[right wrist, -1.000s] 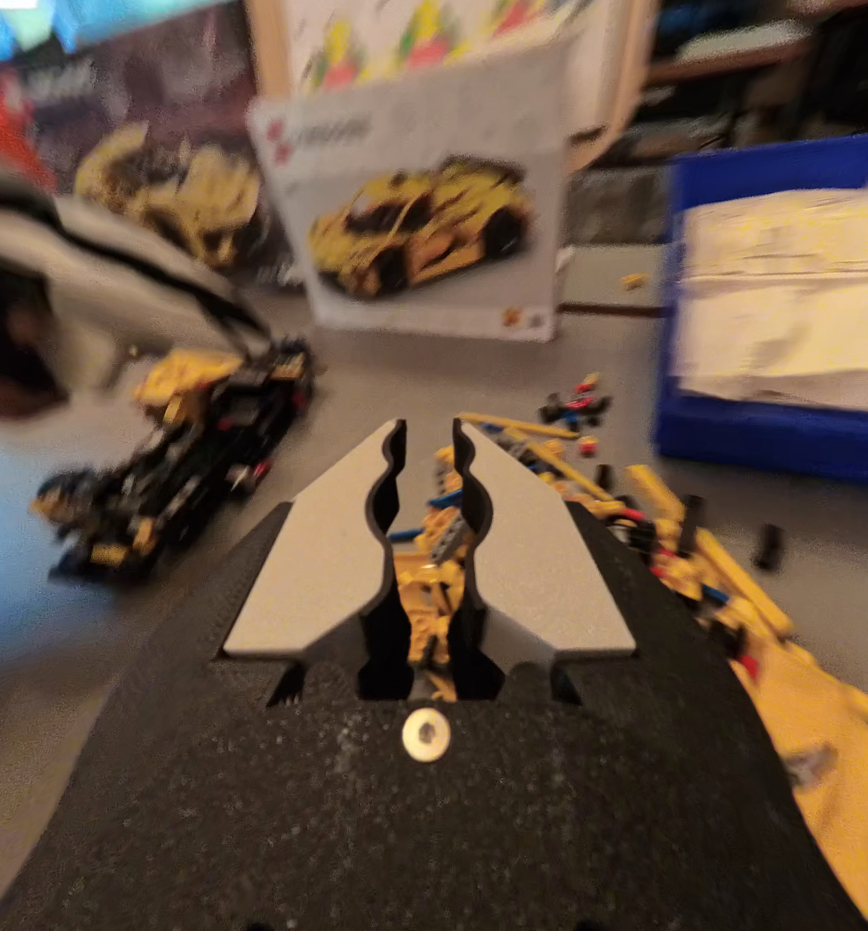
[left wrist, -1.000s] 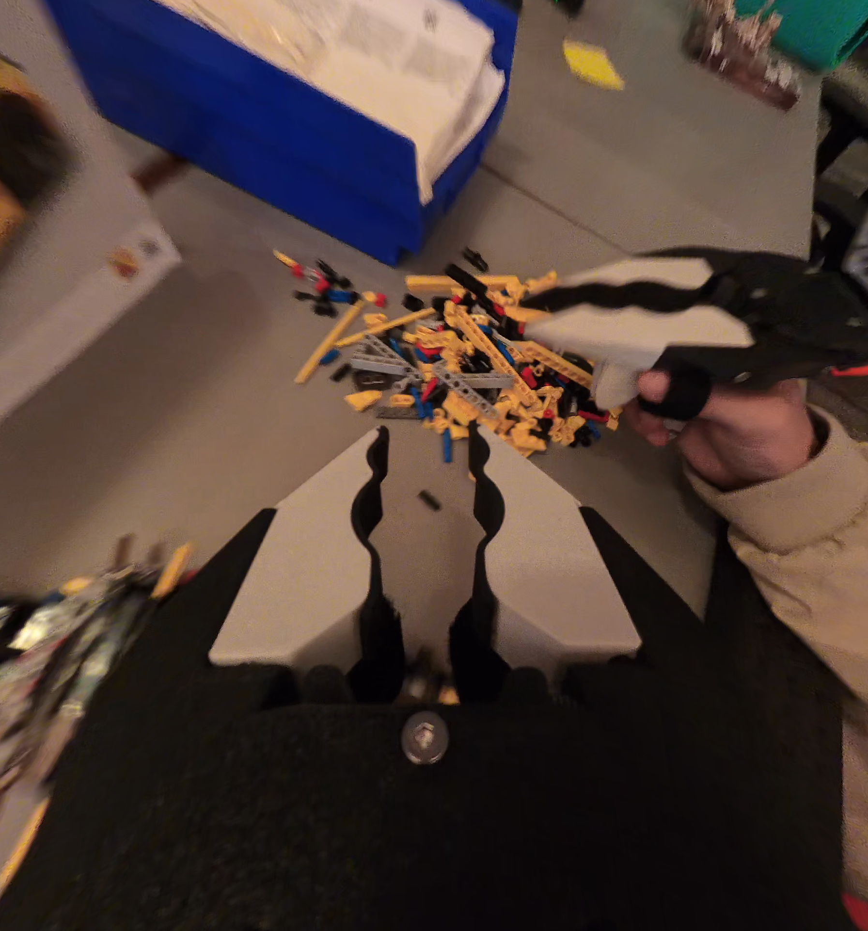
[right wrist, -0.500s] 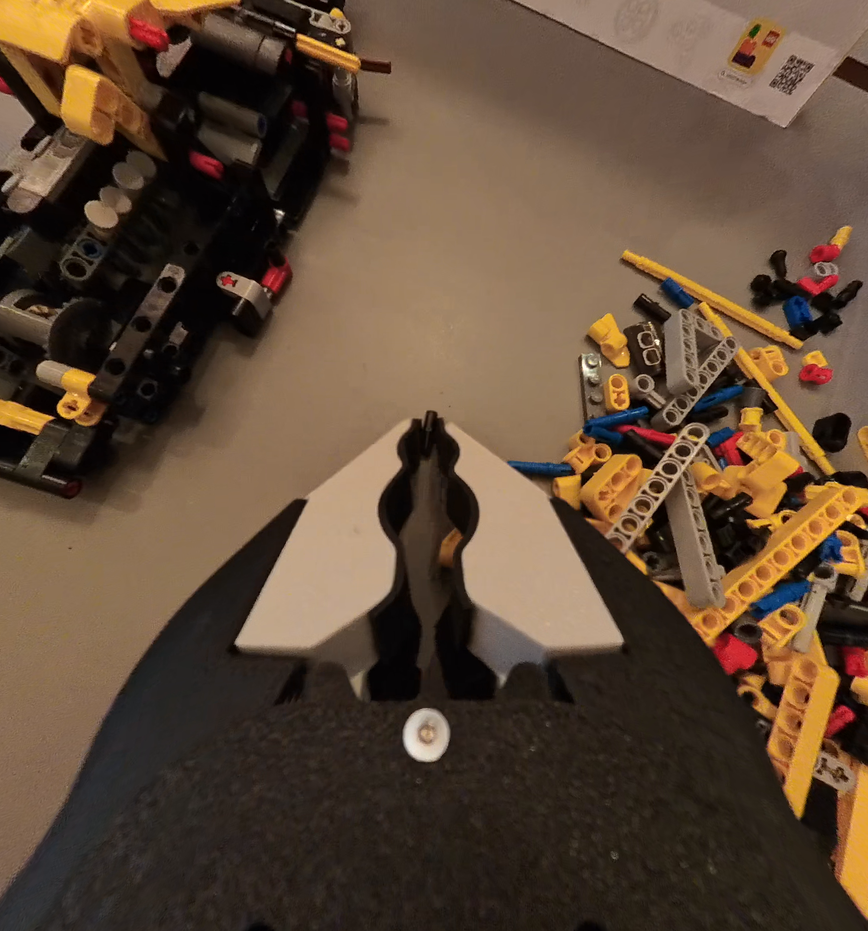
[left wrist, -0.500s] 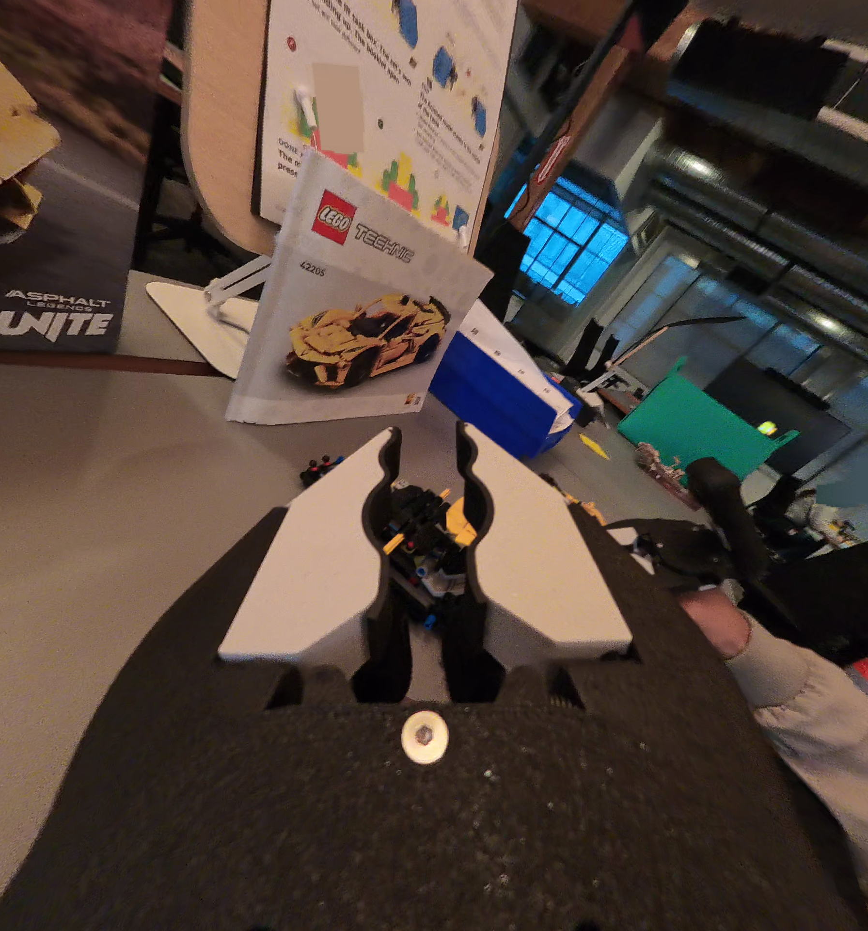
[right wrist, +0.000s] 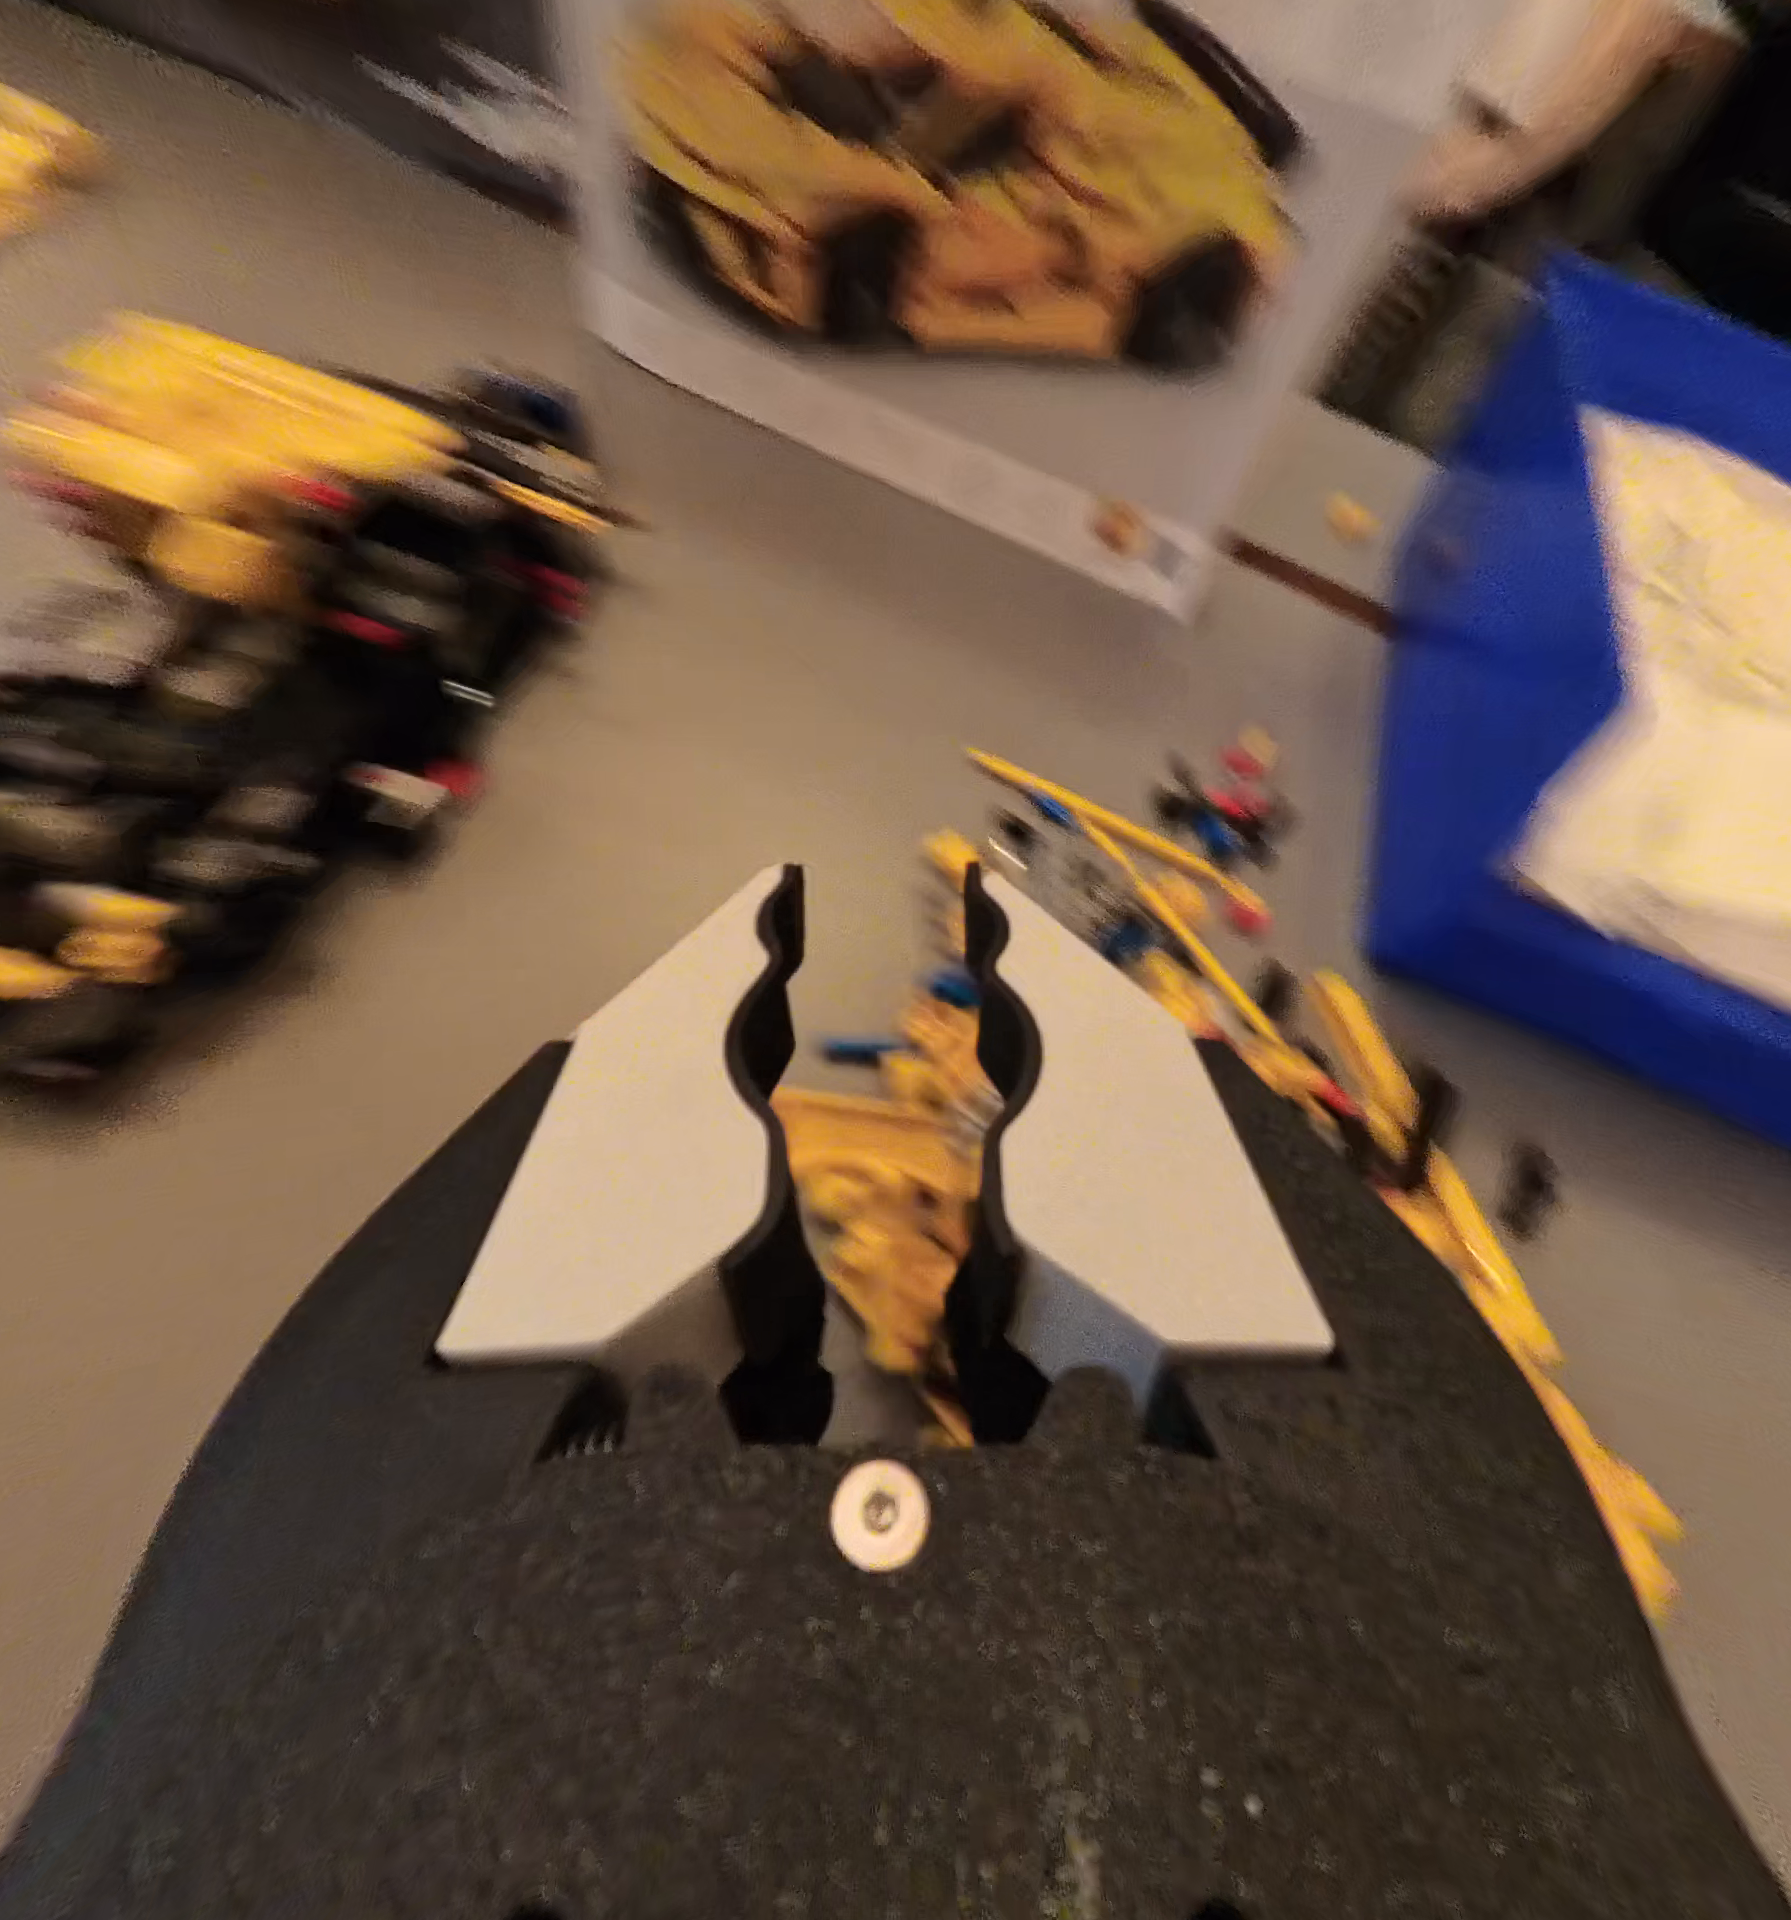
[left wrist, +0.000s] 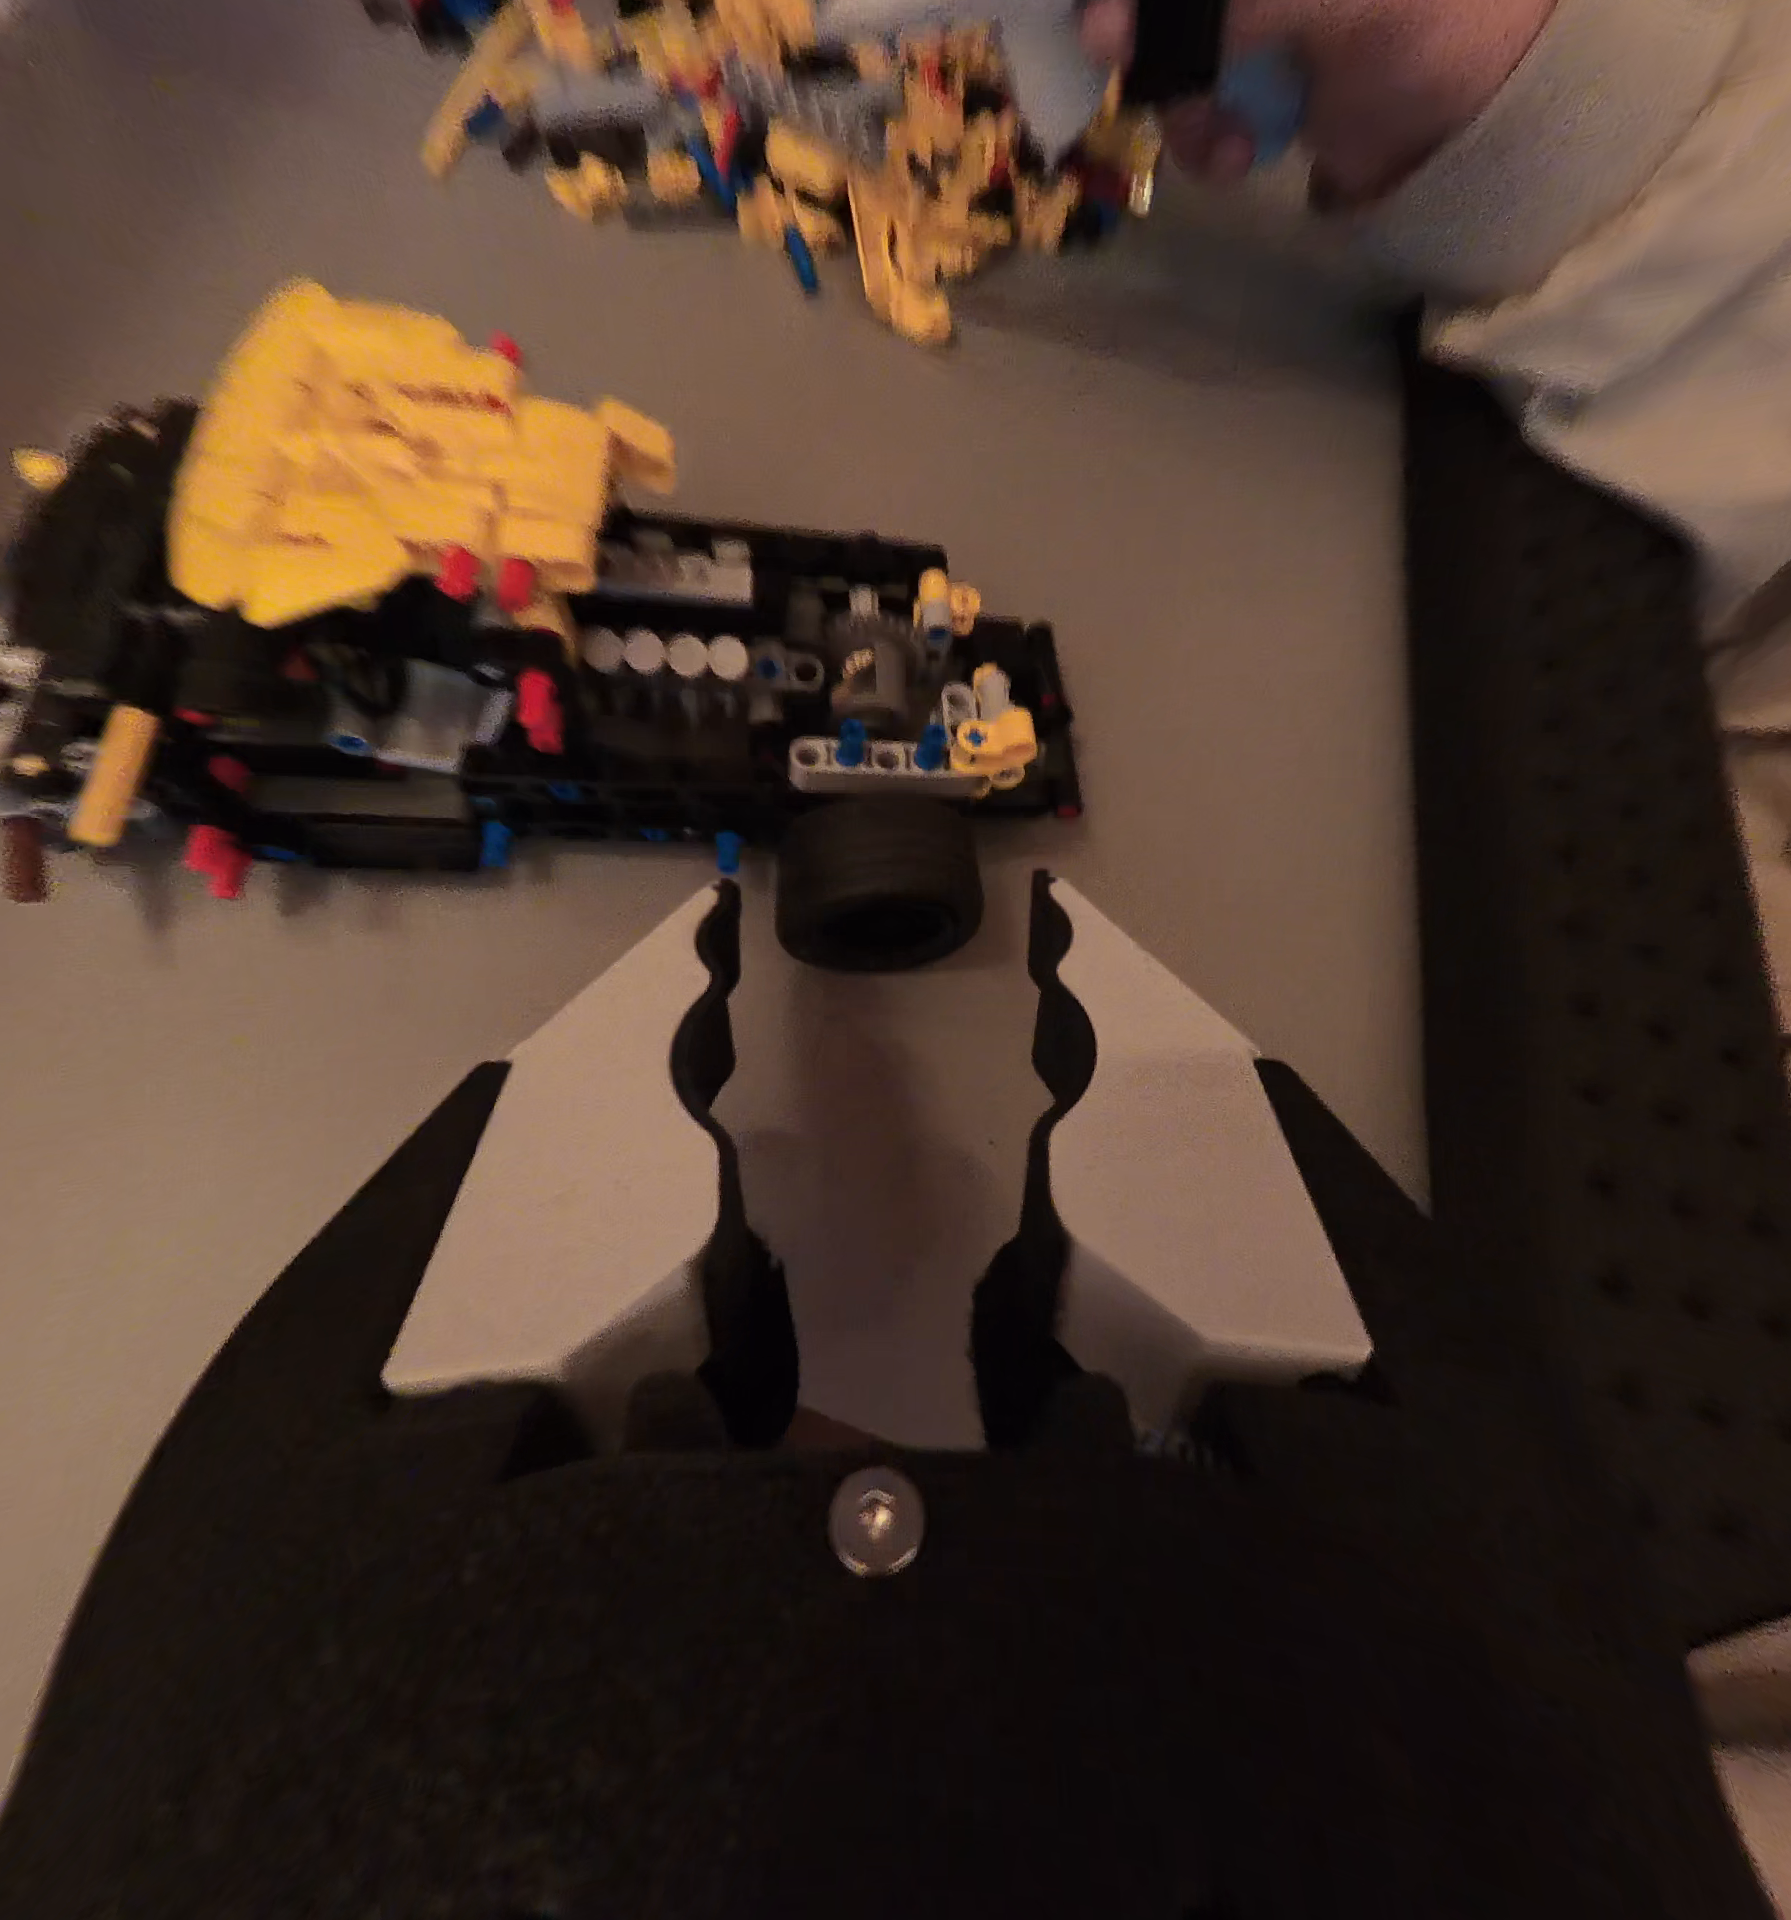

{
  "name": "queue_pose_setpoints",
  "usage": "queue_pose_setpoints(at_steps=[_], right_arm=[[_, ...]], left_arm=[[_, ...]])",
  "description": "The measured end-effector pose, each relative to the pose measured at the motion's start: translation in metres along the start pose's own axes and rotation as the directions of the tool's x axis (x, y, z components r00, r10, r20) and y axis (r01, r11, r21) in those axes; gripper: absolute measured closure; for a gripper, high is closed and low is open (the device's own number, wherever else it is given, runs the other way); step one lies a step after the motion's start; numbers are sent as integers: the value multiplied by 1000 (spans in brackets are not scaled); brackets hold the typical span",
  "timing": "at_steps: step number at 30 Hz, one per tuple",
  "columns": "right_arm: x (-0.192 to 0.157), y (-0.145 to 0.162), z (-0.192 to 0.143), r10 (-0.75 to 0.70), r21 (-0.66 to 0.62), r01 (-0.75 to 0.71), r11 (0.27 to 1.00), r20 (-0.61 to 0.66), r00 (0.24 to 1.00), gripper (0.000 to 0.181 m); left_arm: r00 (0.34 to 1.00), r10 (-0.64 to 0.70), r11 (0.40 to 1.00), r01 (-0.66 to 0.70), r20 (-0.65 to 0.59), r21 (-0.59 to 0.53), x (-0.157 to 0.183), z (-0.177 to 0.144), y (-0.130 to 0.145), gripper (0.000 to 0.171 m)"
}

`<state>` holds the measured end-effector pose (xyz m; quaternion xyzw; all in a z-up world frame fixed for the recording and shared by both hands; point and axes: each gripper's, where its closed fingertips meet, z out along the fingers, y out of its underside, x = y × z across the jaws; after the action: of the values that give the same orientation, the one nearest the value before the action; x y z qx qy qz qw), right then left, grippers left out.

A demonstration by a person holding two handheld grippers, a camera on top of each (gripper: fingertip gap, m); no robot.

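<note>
In the left wrist view, the part-built car (left wrist: 517, 665) is lying lengthwise across the grey counter (left wrist: 1182, 520) at ten o'clock, its yellow bodywork blurred at the far left and its black frame running right to a grey beam with blue pins. A black tyre (left wrist: 875, 894) is sitting at the car's right end, touching the frame, just beyond the fingertips of the left hand-held gripper (left wrist: 883, 883), whose jaws are standing spread wide and gripping nothing. At one o'clock the loose pile (left wrist: 797, 135) of yellow, black, red and blue pieces is lying blurred, with a person's hand (left wrist: 1317, 83) and pale sleeve (left wrist: 1597, 208) just right of it. In the right wrist view, heavily blurred, the car (right wrist: 247, 675) is showing at ten o'clock, well apart from the right hand-held gripper (right wrist: 880, 883), whose jaws are parted narrowly with nothing between them. A booklet (right wrist: 932, 260) picturing a yellow car is standing at twelve o'clock. The pile (right wrist: 1130, 935) is spreading under and right of the fingers, at one to three o'clock, and a blue bin (right wrist: 1473, 831) holding pale sheets is sitting at two o'clock.
</note>
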<state>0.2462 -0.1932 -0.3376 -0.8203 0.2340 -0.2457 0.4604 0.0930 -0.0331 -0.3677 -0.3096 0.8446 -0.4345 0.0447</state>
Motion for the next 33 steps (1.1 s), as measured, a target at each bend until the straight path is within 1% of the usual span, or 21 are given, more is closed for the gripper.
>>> queue_pose_setpoints(at_steps=[1,2,3,4,5,7,10,12,14,16,17,19,21,23,24,25,26,27,28,30,33], right_arm=[[-26,-13,2,-16,51,10,999,116,993,152],[-56,-22,3,-25,74,6,997,259,966,153],[-80,-27,3,-17,64,-8,998,379,925,152],[-96,-29,7,-11,38,-7,999,442,897,146],[-106,-30,14,-14,15,8,1000,470,883,142],[-117,-34,30,-17,-20,31,999,497,868,142],[-119,-55,55,-8,-64,48,997,524,852,142],[-119,-77,66,7,-41,19,999,555,832,141],[-114,-85,72,47,-31,-36,999,557,829,140],[-110,-83,71,96,34,-139,990,563,821,141],[-108,-76,69,127,46,-183,982,562,818,146],[-111,-66,59,120,3,-152,988,601,790,147],[-106,-69,53,91,43,-145,988,601,794,153],[-116,-70,41,103,13,-151,988,673,732,148],[-124,-71,32,92,12,-142,990,709,700,146],[-138,-73,18,59,35,-132,991,759,648,148],[-153,-71,3,13,68,-112,991,798,602,149],[-167,-64,-6,-33,93,-75,993,817,575,149],[-181,-56,-12,-76,111,-31,993,828,556,149],[-203,-37,-12,-148,117,92,989,829,539,148],[-220,-22,-5,-213,121,207,971,831,515,149]], left_arm=[[1000,2,999,-2,4,-43,1,7,7,117],[1000,4,997,-3,8,-80,1,13,12,117],[1000,5,995,-3,17,-104,0,17,15,117],[1000,1,993,1,20,-114,0,20,16,117],[1000,-3,992,6,23,-122,0,22,17,117],[999,2,991,4,42,-136,-4,24,19,117],[999,0,996,3,36,-92,-3,21,10,122],[999,8,997,-6,34,-82,-4,19,8,127],[1000,11,997,-10,22,-81,-4,19,8,128],[1000,24,997,-23,11,-80,-4,17,10,128],[999,34,996,-33,7,-84,-4,15,12,129],[999,43,994,-43,-4,-96,-5,10,16,129],[999,39,994,-40,-12,-106,-6,4,20,129],[1000,23,996,-24,-21,-87,-7,4,19,129],[1000,20,996,-22,-24,-84,-8,4,19,129],[999,24,997,-26,-24,-78,-8,5,19,129],[999,19,997,-21,-26,-72,-8,5,19,129],[1000,6,998,-8,-31,-68,-8,5,19,129],[999,-4,998,1,-36,-66,-8,5,18,129],[999,-14,998,12,-42,-56,-8,5,18,129],[999,-24,998,22,-43,-52,-8,5,18,129]])
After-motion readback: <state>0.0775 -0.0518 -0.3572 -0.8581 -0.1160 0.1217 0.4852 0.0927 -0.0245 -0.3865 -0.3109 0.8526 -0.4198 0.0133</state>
